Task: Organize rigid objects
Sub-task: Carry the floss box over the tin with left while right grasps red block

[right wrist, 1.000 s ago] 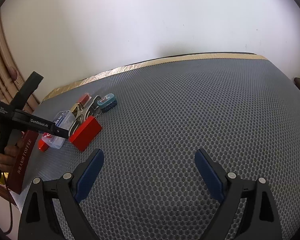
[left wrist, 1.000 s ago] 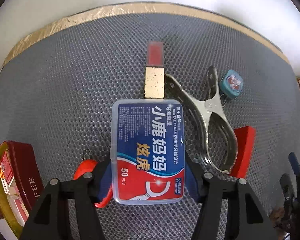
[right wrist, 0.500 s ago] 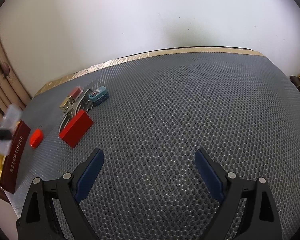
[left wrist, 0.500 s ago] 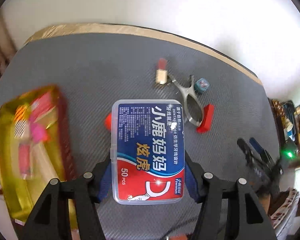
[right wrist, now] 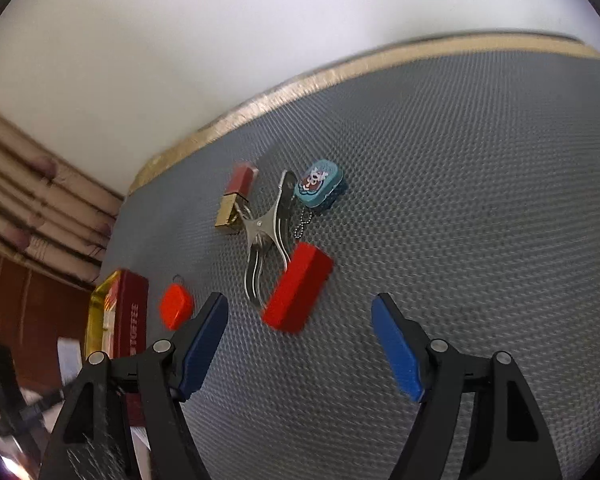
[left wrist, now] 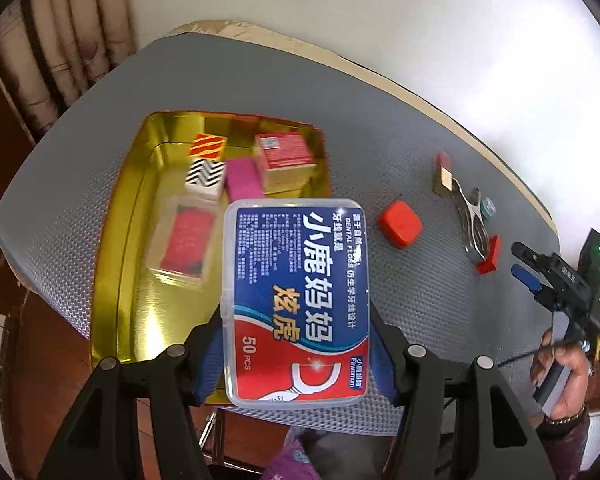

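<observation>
Gold tin's [left wrist: 120, 240] contents show only beside left tongs [left wrist: 296, 360] gripping floss box [left wrist: 296, 300]; right tongs [right wrist: 300, 344] closing, empty.

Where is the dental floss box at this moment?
In the left wrist view the dental floss box is clamped in the left gripper, held above the near right edge of the gold tin, with the small red case to its right.

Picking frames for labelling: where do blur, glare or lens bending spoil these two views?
Left wrist view: floss box sharp; gold tin glares, its contents smeared. Right wrist view: red block and orange tag motion-blurred; table edge bowed by the lens.
</observation>
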